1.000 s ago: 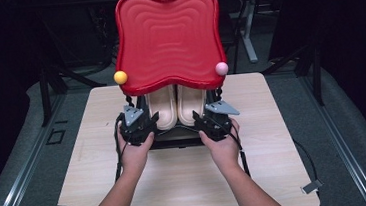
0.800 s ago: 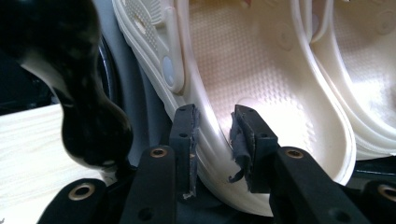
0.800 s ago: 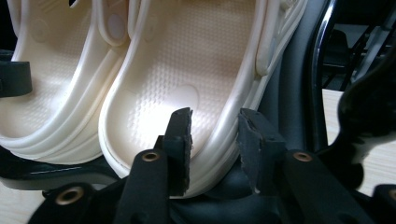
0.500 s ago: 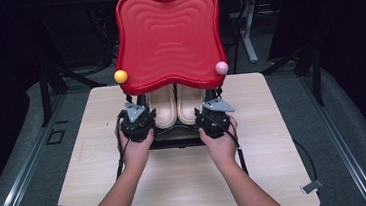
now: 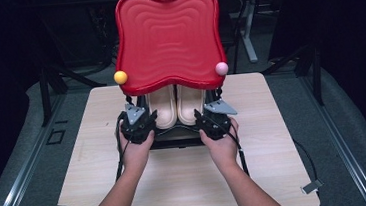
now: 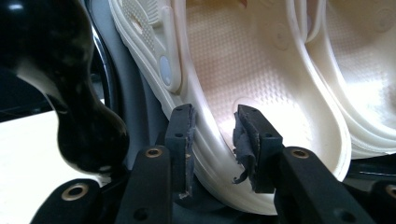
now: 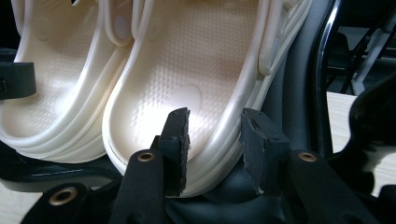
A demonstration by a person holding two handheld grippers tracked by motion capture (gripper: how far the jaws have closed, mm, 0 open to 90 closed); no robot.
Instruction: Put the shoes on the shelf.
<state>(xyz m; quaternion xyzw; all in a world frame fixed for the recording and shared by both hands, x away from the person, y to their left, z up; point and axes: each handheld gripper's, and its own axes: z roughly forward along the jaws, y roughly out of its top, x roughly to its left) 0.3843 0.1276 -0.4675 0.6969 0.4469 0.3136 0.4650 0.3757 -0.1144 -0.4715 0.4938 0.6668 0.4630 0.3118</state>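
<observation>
**High view: two cream clogs in a black stand, a gripper at each heel**

High view, from left to right: the left gripper [image 5: 137, 123] sits at the near left corner of a black stand [image 5: 176, 139] on the pale wooden worktop [image 5: 95, 161]. The stand holds a pair of cream clogs side by side, the left clog [image 5: 163, 107] and the right clog [image 5: 191, 104], heels toward the person. The right gripper [image 5: 213, 121] sits at the stand's near right corner. A big red tray-like lid [image 5: 168, 39] stands tilted up behind and above the clogs, with a yellow ball [image 5: 120, 77] at its left lower corner and a pink ball [image 5: 221, 68] at its right. The lid covers the front half of both clogs, so their toes are hidden.

In the left gripper view the jaws straddle the left clog's outer heel rim [image 6: 208, 154], one pad outside the wall, one inside the footbed. They have just been opening a little after closing, and whether the pads press the rim I cannot tell. A glossy black post [image 6: 70, 93] of the stand blocks the left of that view.

In the right gripper view the jaws straddle the right clog's outer heel wall [image 7: 219, 154] the same way. They too have just eased open, and a gap shows beside the outer pad. The clogs' far ends are cut off at the top edge.
</observation>
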